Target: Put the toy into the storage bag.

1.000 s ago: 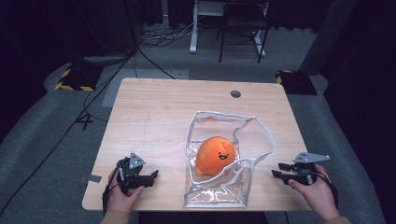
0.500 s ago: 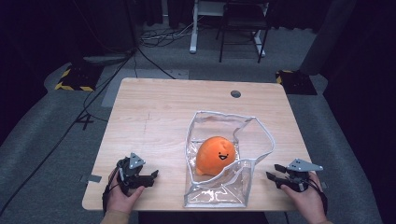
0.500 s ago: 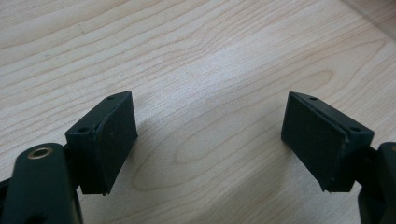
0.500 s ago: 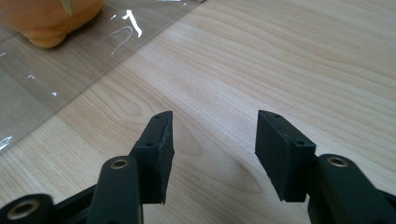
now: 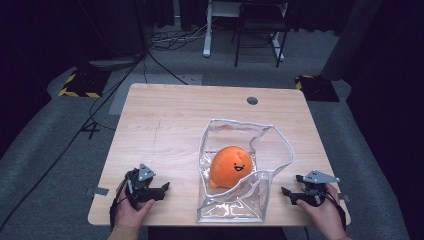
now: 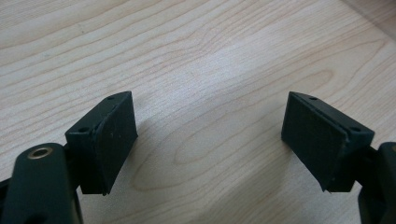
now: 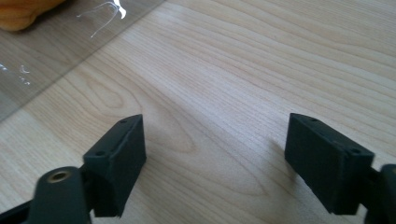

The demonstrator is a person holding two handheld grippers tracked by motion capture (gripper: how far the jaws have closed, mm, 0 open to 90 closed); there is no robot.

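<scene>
An orange plush toy (image 5: 229, 166) with a smiling face sits inside a clear plastic bag (image 5: 240, 202) with a white zip rim, on the wooden table (image 5: 170, 125). Its orange edge (image 7: 23, 11) and the bag's clear wall (image 7: 42, 56) lie at the top left of the right gripper view. My left gripper (image 5: 162, 191) rests at the table's front left, open, with bare wood between its jaws (image 6: 210, 135). My right gripper (image 5: 287, 194) sits low at the front right, beside the bag; its jaws have just been opening and stand wide with only wood between them (image 7: 215, 154).
A round cable hole (image 5: 252, 100) lies near the table's far right edge. Beyond the table are a chair (image 5: 260, 30), cables on the grey floor (image 5: 165, 42) and yellow-black striped blocks (image 5: 77, 87). Dark curtains close the sides.
My right gripper has sunk toward the table's front edge and shifted slightly left toward the bag. The left gripper, the bag and the toy have stayed put.
</scene>
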